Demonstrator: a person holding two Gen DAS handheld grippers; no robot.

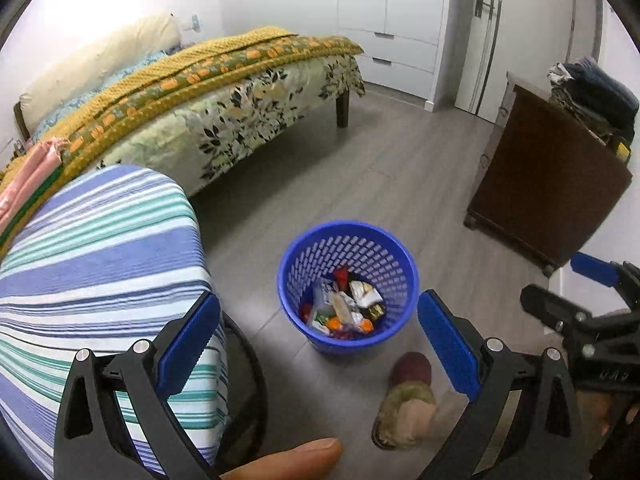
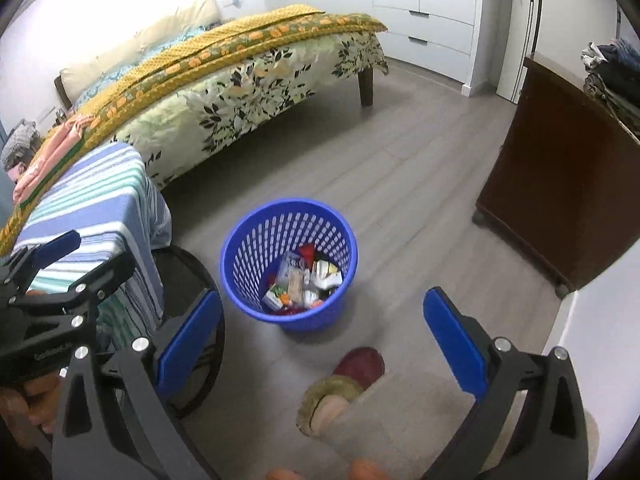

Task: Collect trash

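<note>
A blue mesh waste basket point(image 1: 348, 227) point(image 2: 288, 205) stands on the grey wood floor. Inside it lie several crumpled wrappers and packets point(image 1: 344, 308) point(image 2: 304, 280). My left gripper point(image 1: 318, 298) hangs above and in front of the basket, open, with nothing between its blue pads. To its right, my right gripper point(image 2: 322, 296) point(image 1: 560, 284) is also open and empty, above the basket's near side. In the right wrist view the left gripper point(image 2: 92, 256) shows at the left edge, in front of the striped cloth.
A round black stand draped in a blue-striped cloth point(image 1: 100, 260) point(image 2: 88, 200) is left of the basket. Behind it is a bed point(image 1: 220, 92) with a floral cover. A dark brown cabinet point(image 1: 548, 184) stands at the right. A person's slippered foot point(image 1: 404, 404) point(image 2: 340, 388) rests near the basket.
</note>
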